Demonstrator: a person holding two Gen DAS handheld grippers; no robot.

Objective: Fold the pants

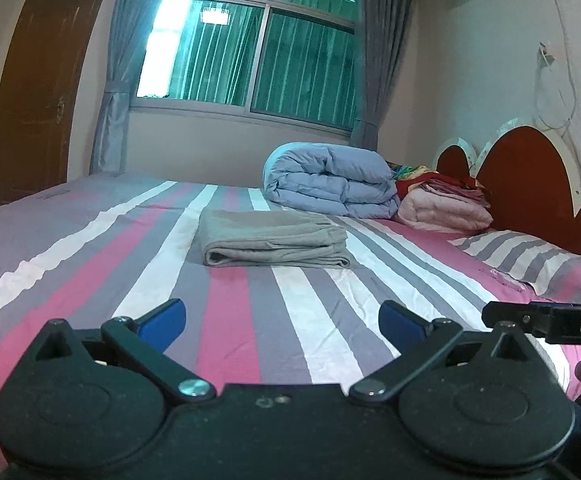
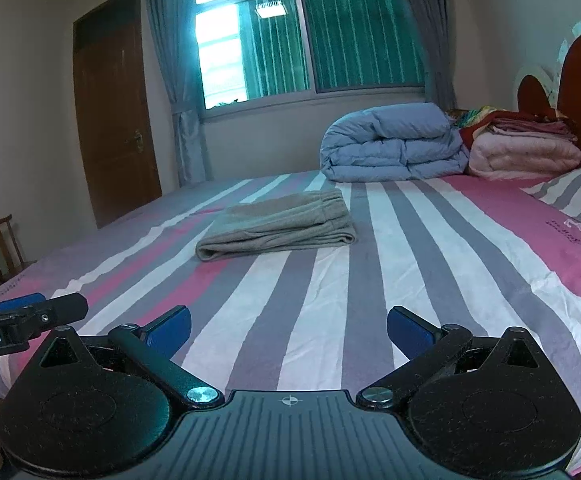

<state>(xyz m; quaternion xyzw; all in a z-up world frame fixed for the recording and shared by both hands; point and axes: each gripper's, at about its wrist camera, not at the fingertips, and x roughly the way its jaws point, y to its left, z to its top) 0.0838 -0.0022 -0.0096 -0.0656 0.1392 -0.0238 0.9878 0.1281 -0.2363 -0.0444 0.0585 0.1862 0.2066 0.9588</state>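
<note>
The grey pants lie folded in a neat flat stack in the middle of the striped bed; they also show in the right wrist view. My left gripper is open and empty, held above the near part of the bed, well short of the pants. My right gripper is open and empty too, beside the left one. The right gripper's body shows at the right edge of the left wrist view. The left gripper shows at the left edge of the right wrist view.
A rolled blue duvet and a pile of pink and red blankets sit at the far side by the red headboard. A striped pillow lies at the right. A wooden door and a chair stand at the left.
</note>
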